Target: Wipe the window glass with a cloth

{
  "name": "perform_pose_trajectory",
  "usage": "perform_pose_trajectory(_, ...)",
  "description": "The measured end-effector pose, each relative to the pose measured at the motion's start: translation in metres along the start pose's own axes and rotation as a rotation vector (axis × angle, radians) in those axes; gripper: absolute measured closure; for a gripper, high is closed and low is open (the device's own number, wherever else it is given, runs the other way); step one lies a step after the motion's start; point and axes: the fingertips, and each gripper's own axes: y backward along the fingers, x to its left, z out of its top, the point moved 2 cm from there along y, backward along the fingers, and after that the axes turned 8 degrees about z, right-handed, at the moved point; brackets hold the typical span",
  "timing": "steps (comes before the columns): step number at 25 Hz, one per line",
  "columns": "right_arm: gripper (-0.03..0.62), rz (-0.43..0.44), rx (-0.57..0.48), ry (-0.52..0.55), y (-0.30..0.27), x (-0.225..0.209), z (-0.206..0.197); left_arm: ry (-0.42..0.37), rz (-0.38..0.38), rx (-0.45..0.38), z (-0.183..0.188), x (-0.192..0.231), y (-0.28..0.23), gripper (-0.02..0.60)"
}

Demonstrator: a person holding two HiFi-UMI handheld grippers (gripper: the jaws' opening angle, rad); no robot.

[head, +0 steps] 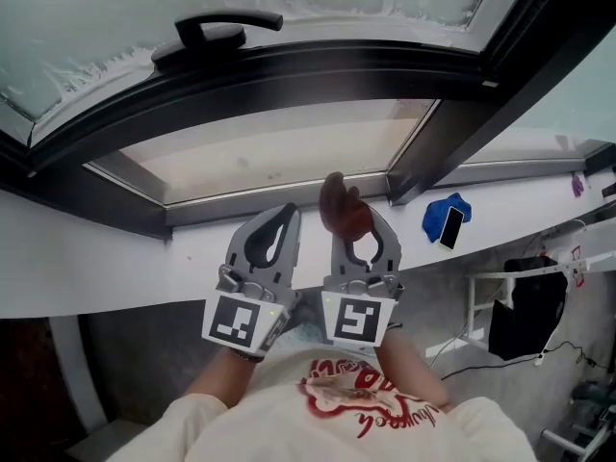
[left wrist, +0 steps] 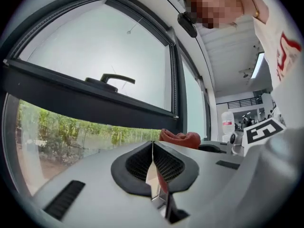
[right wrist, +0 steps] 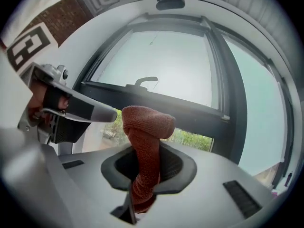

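My right gripper (head: 358,221) is shut on a reddish-brown cloth (head: 341,207), which bunches up above the jaws. In the right gripper view the cloth (right wrist: 144,148) stands upright between the closed jaws. My left gripper (head: 279,221) is beside it on the left, shut with nothing in it; in its own view the jaws (left wrist: 153,148) meet in a thin line. Both point at the open tilted window: its dark frame (head: 289,75), black handle (head: 223,29) and glass pane (head: 115,8) lie ahead and above. The cloth (left wrist: 180,138) also shows at the right of the left gripper view.
A white sill (head: 115,258) runs below the window opening. On the sill at the right lie a blue cloth (head: 441,215) and a dark phone (head: 449,227). A dark mullion (head: 481,114) slants down at the right. A white rack (head: 500,296) stands lower right.
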Motion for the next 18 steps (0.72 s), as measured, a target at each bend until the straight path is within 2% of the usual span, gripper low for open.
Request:
perform_pose_trajectory(3,0.519,-0.004,-0.01,-0.033,0.024,0.017,0.006,0.007,-0.03,-0.006,0.004,-0.009,0.023,0.56)
perform_pose_trajectory(7,0.519,0.024,-0.04,-0.098,0.053,0.026,0.014,0.044,-0.025,-0.03,0.004,-0.015,0.056,0.56)
perform_pose_trajectory(12,0.519,0.065,-0.078,-0.085,0.097,0.043,0.021,0.057,-0.004,-0.049,0.003,-0.038,0.1,0.56)
perform_pose_trajectory(14,0.519,0.071,-0.081,-0.093,0.12,0.046,0.023,0.06,0.006,-0.065,0.007,-0.055,0.116,0.56)
perform_pose_trajectory(18,0.519,0.107,-0.101,-0.037,0.17,0.049,0.033,0.038,0.045,-0.076,0.011,-0.097,0.159,0.56)
